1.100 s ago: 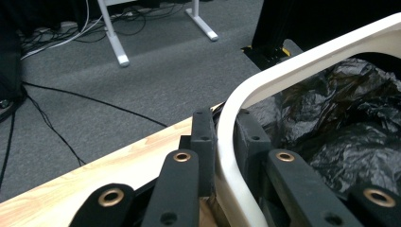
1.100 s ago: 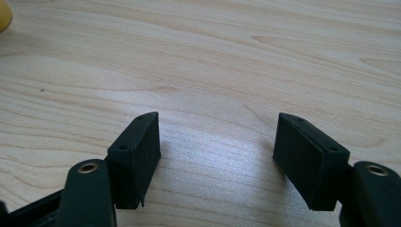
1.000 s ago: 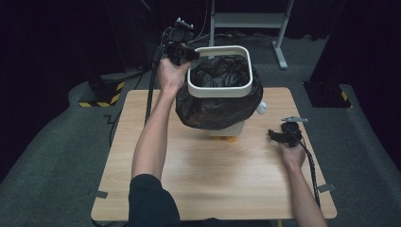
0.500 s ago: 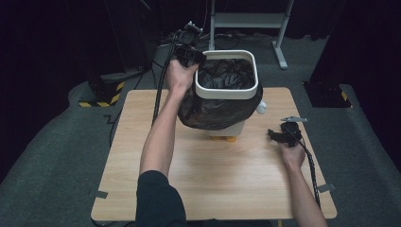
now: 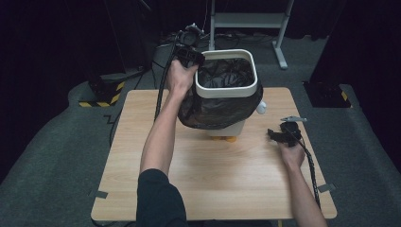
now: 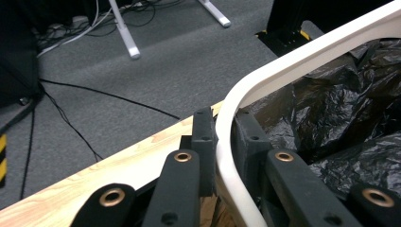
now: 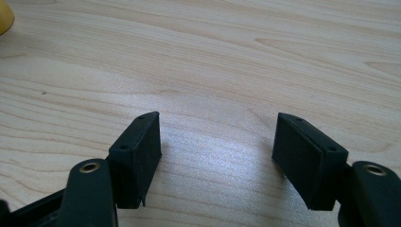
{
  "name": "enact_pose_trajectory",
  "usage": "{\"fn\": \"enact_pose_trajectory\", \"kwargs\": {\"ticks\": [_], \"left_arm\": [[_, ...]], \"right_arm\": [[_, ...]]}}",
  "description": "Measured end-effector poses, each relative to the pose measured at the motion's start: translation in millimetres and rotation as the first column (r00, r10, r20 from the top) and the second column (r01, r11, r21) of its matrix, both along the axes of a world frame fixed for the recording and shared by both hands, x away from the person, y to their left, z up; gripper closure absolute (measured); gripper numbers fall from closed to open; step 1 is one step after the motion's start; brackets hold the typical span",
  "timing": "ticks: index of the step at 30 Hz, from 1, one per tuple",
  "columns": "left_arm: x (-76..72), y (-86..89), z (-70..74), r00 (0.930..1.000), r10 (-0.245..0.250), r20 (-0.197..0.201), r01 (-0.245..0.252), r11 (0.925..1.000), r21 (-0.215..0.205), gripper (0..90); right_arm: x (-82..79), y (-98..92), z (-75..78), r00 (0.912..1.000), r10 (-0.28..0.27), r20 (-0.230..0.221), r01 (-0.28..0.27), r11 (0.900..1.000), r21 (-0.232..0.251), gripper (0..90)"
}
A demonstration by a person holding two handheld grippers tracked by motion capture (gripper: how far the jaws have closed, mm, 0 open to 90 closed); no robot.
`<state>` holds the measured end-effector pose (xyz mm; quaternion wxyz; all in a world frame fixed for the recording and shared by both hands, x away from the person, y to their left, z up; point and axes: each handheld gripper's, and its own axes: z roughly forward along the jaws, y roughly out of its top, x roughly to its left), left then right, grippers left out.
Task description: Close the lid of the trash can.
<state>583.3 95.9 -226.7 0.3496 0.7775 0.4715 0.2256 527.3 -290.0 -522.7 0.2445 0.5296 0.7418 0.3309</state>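
Wooden counter (image 5: 208, 184), pale grain. White bin (image 5: 227, 87) at far middle of counter, tilted, rim toward camera. Black bag (image 5: 220, 111) lining bin, folded over rim outside. Left hand-held gripper (image 6: 222, 161) clenched on bin's rim, one jaw outside, one inside. Right hand-held gripper (image 7: 217, 156) released, resting on counter near bin.

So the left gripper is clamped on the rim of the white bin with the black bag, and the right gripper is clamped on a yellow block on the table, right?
Not quite. The right gripper holds nothing: the right gripper view shows its jaws apart over the bare table. The left gripper does clamp the white bin rim, black bag inside.
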Motion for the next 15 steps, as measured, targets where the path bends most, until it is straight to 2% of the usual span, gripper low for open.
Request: {"fn": "enact_pose_trajectory", "kwargs": {"ticks": [4,12,14,15], "left_arm": [[-0.3,-3.2,-0.1,1.0000,-0.002,0.009,0.002,0.9999,0.012,80.3],[-0.4,-6.6,-0.7,0.9998,-0.013,0.012,0.013,0.9999,0.003,80.4],[-0.4,-7.4,0.6,0.9998,-0.011,0.015,0.011,0.9999,0.009,80.4],[-1.0,-9.5,1.9,0.9998,-0.013,0.017,0.013,0.9995,0.029,80.3]], "right_arm": [[-0.3,0.5,0.0,1.0000,0.009,0.001,-0.009,1.000,-0.001,32.3],[-1.5,1.5,-0.1,0.9997,0.024,0.001,-0.024,1.000,-0.002,31.9],[-1.4,1.5,-0.1,0.9998,0.022,0.000,-0.022,1.000,0.001,31.9],[-1.4,1.5,-0.1,0.9998,0.022,0.000,-0.022,1.000,0.001,31.9]]}}
